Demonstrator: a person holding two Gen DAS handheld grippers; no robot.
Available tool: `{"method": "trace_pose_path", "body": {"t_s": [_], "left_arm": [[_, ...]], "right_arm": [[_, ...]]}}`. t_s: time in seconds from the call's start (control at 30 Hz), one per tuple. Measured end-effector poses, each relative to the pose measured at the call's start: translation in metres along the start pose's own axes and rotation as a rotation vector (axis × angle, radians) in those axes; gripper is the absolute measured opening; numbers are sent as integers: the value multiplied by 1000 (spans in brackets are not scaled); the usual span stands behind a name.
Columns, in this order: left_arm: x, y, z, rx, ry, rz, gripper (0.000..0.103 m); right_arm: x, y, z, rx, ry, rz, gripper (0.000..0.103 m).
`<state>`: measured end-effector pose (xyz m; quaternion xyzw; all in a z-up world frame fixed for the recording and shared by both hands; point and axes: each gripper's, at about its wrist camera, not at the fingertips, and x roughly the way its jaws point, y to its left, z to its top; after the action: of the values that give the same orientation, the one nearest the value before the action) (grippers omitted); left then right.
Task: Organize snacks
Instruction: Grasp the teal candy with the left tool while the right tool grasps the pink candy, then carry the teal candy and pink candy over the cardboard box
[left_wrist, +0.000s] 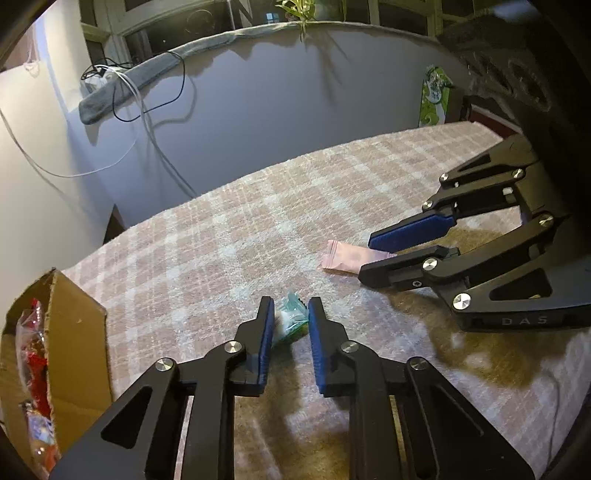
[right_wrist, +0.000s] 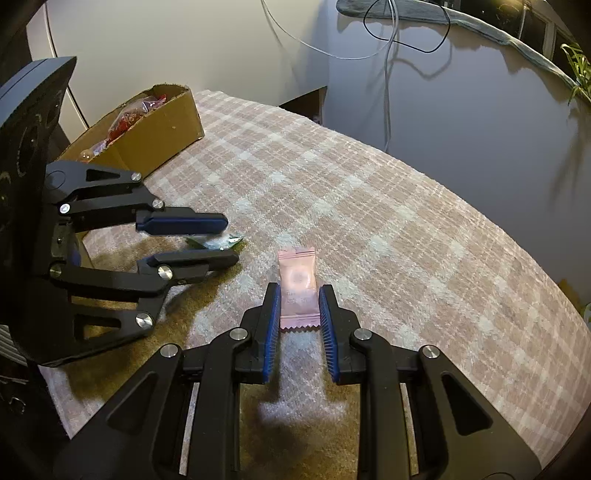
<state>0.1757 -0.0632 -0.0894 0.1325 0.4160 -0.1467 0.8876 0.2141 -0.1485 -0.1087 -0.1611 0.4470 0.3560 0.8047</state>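
Your left gripper (left_wrist: 290, 314) straddles the green candy (left_wrist: 291, 322) on the checked cloth (left_wrist: 258, 229), jaws parted with a sliver of gap at each pad, so nothing is grasped yet. Your right gripper (right_wrist: 298, 301) likewise brackets the pink packet (right_wrist: 297, 288), released, with the packet lying flat between the pads. Squeeze each one across the wrapper's middle, keeping the fingertips low against the cloth so the thin wrapper doesn't slip. Then lift straight and carry both to the cardboard box (right_wrist: 162, 125) at your left, where red snacks (right_wrist: 127, 118) already sit.
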Motion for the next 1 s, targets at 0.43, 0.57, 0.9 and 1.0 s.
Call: {"method": "trace_pose_path", "body": {"t_s": [0.43, 0.57, 0.9, 1.0], "left_arm": [[-1, 0, -7, -16, -1, 9, 29], [4, 10, -9, -66, 15, -15, 45], [-5, 9, -14, -115, 0, -39, 20], [-10, 17, -13, -161, -18, -49, 12]], "right_arm": [[-4, 1, -5, 12, -2, -1, 22], [-3, 0, -7, 14, -1, 1, 22], [-9, 0, -8, 23, -14, 1, 22], [-12, 0, -8, 25, -21, 2, 22]]}}
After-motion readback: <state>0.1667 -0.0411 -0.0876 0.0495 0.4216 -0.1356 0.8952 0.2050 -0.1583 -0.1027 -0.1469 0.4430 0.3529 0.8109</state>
